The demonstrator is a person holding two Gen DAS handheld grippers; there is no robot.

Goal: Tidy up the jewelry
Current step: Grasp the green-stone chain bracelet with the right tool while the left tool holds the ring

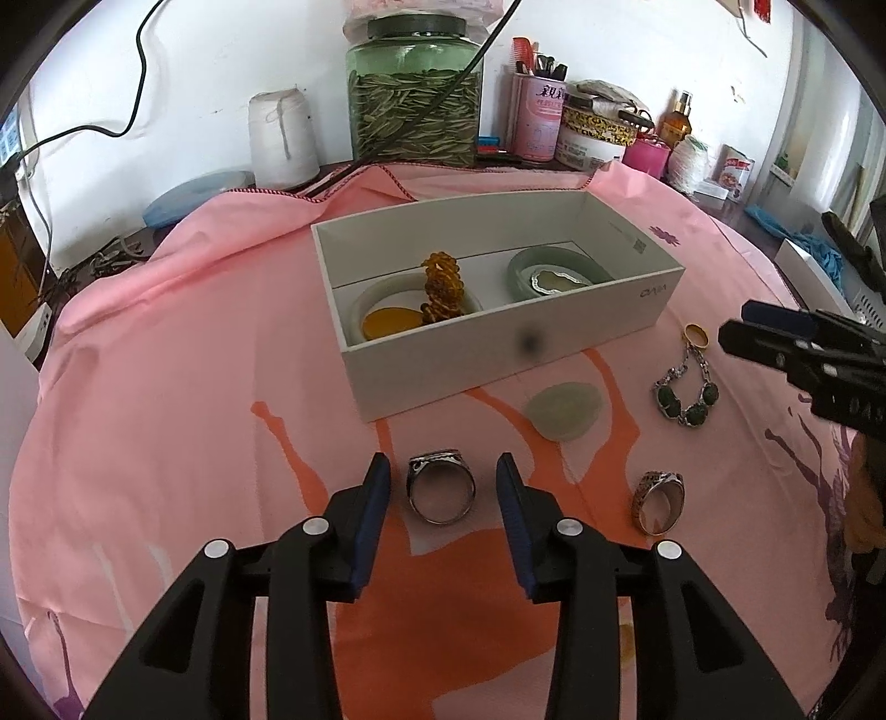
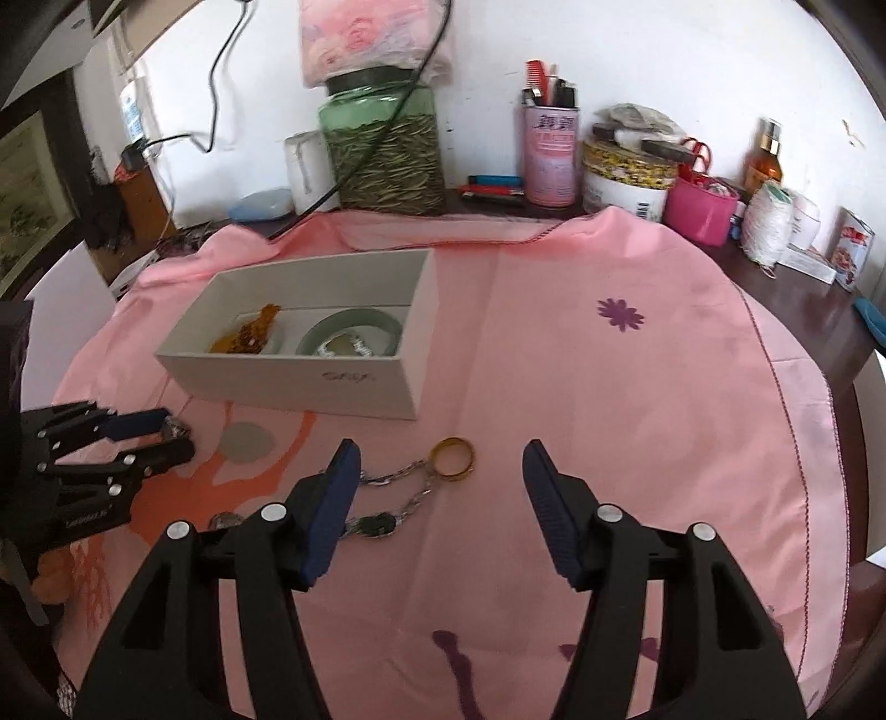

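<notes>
Left gripper (image 1: 443,479) fingers spread, silver ring (image 1: 441,486) lying between them, untouched. Right gripper (image 2: 437,459) fingers spread, gold ring (image 2: 454,457) between tips.

We're looking at a white wall (image 1: 609,33) across the top of the frame, scuffed in spots, with a black cable (image 1: 138,61) hanging down at upper left. Along it we see a green jar (image 1: 415,99) at top centre, a white spool (image 1: 282,133) to its left and a pink tin (image 1: 540,116) to its right. A pink cloth (image 1: 166,387) fills the lower frame, and daylight glows at far right.
</notes>
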